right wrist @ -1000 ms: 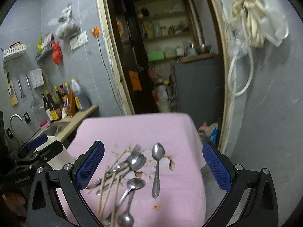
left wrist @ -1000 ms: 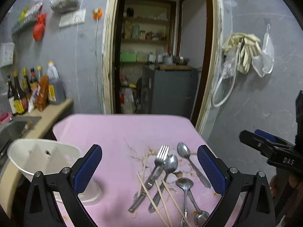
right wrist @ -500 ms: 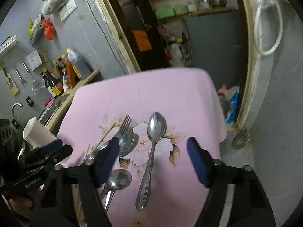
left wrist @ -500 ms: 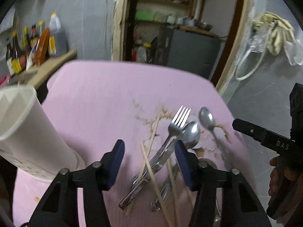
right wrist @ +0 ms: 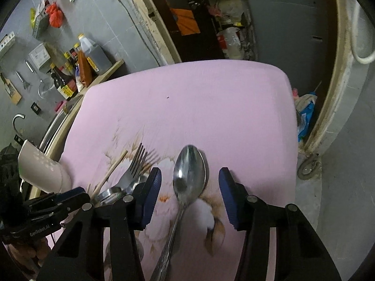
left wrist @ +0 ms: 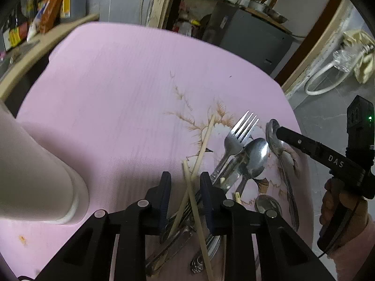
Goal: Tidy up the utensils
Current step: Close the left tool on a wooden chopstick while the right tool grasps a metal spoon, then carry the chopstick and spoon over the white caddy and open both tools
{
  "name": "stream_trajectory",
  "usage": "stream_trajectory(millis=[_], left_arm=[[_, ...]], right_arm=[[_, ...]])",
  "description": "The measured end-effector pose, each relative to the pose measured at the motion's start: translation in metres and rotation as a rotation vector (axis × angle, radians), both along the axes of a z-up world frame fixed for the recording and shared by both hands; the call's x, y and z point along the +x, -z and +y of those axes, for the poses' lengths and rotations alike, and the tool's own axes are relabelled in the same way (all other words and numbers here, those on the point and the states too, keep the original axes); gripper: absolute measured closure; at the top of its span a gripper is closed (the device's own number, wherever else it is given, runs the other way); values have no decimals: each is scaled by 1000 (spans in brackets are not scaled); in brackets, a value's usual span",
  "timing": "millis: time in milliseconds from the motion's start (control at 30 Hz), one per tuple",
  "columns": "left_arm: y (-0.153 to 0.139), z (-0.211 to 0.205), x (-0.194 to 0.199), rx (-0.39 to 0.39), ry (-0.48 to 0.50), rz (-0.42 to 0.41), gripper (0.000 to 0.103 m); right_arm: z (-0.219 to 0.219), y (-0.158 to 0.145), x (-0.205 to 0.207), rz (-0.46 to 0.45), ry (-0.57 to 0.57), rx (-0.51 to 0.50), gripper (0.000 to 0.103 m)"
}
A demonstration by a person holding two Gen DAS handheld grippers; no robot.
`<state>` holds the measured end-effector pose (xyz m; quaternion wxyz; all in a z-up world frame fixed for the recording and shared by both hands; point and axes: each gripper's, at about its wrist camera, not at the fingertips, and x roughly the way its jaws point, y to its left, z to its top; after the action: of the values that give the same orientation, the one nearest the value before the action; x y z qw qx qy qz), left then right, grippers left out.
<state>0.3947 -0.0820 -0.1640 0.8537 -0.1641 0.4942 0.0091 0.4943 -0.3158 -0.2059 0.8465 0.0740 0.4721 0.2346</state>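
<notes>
Two grippers are down over the scattered cutlery on the pink cloth [right wrist: 211, 98], each with its jaws closing and nothing yet pinched. The right gripper [right wrist: 189, 194] straddles a lone spoon [right wrist: 189, 173] whose bowl lies between the blue pads and whose handle runs back toward the camera, along the fingers, clear gaps showing on both sides. The left gripper [left wrist: 184, 190], already narrow, brackets two crossed chopsticks [left wrist: 194, 178] that run roughly lengthwise between its pads, beside the fork [left wrist: 234, 140]. The white holder [left wrist: 35, 175] stands just left of it.
</notes>
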Motion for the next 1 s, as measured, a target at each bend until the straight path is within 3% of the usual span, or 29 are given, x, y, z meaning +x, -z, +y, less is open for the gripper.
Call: stream_trajectory(millis=[100, 167, 233, 300, 400, 667, 1000], left_arm=[[2, 4, 3, -21, -3, 15, 83], [2, 7, 5, -49, -10, 26, 90], [1, 7, 6, -44, -5, 28, 95], [-2, 6, 5, -42, 3, 17, 96], [-10, 3, 1, -47, 18, -10, 97], [-49, -9, -15, -47, 88, -104, 98], [-120, 16, -68, -70, 101, -315, 98]], right_arm=[[1, 2, 8, 14, -24, -3, 61], [2, 3, 14, 20, -32, -4, 65], [3, 1, 18, 26, -35, -4, 75], [2, 2, 20, 37, -35, -1, 93], [-2, 0, 19, 59, -36, 28, 99], [-9, -27, -15, -4, -19, 20, 101], [-15, -115, -100, -261, 159, -10, 101]])
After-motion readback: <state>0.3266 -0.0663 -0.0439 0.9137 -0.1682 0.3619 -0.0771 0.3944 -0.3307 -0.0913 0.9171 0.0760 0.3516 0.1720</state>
